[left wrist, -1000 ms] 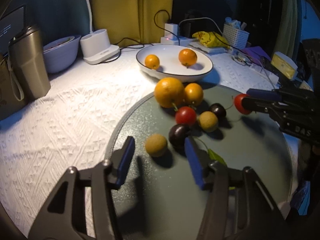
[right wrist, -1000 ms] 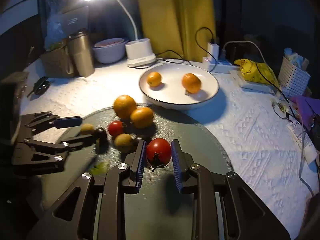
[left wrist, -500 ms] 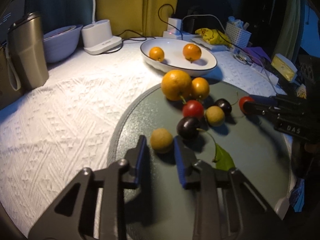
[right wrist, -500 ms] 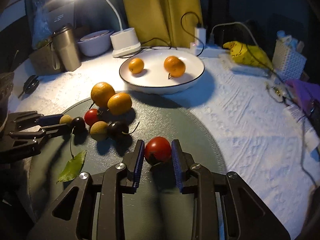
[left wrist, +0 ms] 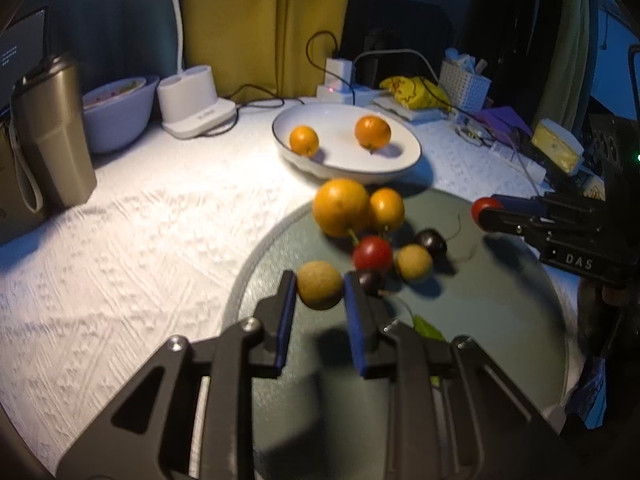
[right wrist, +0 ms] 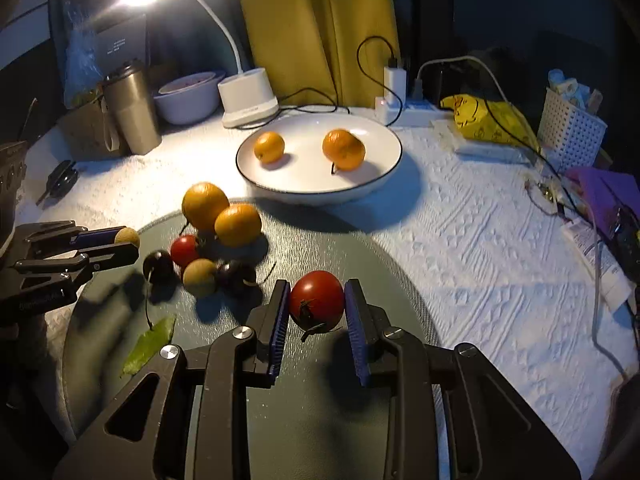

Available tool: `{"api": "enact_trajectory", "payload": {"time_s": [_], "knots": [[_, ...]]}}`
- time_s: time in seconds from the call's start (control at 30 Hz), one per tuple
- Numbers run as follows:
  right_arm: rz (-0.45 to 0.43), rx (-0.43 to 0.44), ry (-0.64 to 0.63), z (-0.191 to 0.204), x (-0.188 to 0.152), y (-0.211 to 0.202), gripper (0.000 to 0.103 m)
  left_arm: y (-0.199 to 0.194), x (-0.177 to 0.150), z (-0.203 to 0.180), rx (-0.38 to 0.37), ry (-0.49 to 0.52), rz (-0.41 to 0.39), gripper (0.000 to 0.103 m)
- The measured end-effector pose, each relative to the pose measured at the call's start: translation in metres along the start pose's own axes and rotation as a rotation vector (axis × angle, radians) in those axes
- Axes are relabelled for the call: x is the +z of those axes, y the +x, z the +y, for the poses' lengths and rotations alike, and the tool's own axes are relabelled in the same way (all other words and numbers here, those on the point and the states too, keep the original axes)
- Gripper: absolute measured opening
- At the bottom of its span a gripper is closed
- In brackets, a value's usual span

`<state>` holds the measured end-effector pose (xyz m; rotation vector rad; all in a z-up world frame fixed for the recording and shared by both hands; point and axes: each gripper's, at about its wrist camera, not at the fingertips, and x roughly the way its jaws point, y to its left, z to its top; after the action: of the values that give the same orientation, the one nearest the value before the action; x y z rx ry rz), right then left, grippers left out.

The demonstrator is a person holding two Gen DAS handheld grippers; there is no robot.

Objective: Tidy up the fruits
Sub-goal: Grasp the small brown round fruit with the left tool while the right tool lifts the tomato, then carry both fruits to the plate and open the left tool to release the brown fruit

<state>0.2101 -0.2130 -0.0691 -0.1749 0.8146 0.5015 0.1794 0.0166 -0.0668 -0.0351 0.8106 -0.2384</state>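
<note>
A white textured tablecloth [right wrist: 460, 240] covers the table, and a round grey-green mat [right wrist: 360, 256] lies on it at 6 o'clock in the right wrist view. Just beyond the mat, toward 12 o'clock, sits a white plate [right wrist: 384, 178]; further back stand a white lamp base [right wrist: 248, 98], a power strip [right wrist: 416, 110] and a yellow bag [right wrist: 480, 116]. At 10 o'clock are a pale bowl [right wrist: 186, 98] and a metal tumbler [right wrist: 132, 108], a white basket [right wrist: 570, 128] stands at 2 o'clock, and a purple sheet [right wrist: 608, 192] lies at 3 o'clock.
</note>
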Motion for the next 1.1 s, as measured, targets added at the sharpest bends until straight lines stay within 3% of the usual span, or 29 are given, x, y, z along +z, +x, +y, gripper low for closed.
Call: {"api": "enact_trajectory", "payload": {"time_s": [0.67,1.1], "knots": [[-0.067,-0.001,-0.031,-0.002,0.050,0.010,0.030,0.012,0.048,0.005,-0.010,0.029,-0.062,0.025],[-0.067,0.020,-0.038,-0.005,0.081,0.053,0.030,0.040,0.077,0.003,-0.027,0.065,-0.067,0.025]]}}
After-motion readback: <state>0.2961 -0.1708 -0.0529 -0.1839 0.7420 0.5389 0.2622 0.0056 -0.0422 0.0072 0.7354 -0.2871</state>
